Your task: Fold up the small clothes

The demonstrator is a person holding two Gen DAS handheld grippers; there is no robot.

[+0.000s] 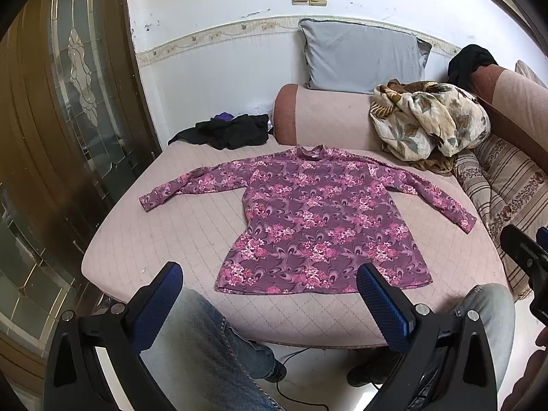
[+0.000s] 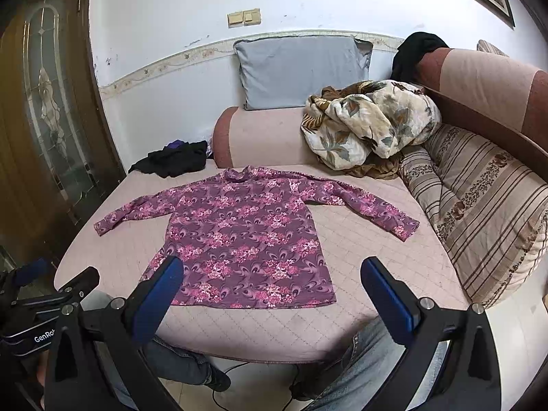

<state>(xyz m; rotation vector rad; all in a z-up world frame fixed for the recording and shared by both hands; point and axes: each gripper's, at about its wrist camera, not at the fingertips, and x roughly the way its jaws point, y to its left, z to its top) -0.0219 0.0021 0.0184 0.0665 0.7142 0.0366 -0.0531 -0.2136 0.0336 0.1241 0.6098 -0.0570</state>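
A purple long-sleeved top with pink flowers [image 1: 318, 219] [image 2: 246, 236] lies flat on the pink quilted seat [image 1: 164, 239] [image 2: 370, 260], collar to the back, both sleeves spread sideways. My left gripper [image 1: 270, 274] hangs open above the seat's front edge, short of the hem, with nothing between its blue pads [image 1: 383, 304]. My right gripper [image 2: 272, 270] is also open and empty, its left pad [image 2: 161, 294] over the hem's left corner. The right gripper's body shows at the right edge of the left wrist view [image 1: 527, 260].
A black garment heap [image 1: 226, 132] [image 2: 174, 159] lies at the back left. A floral blanket [image 1: 428, 120] [image 2: 366, 120], a grey pillow [image 1: 363, 56] and striped cushions [image 2: 479, 205] crowd the back right. A person's jeans-clad legs [image 1: 205, 349] sit under the grippers. A wooden door [image 1: 68, 102] stands left.
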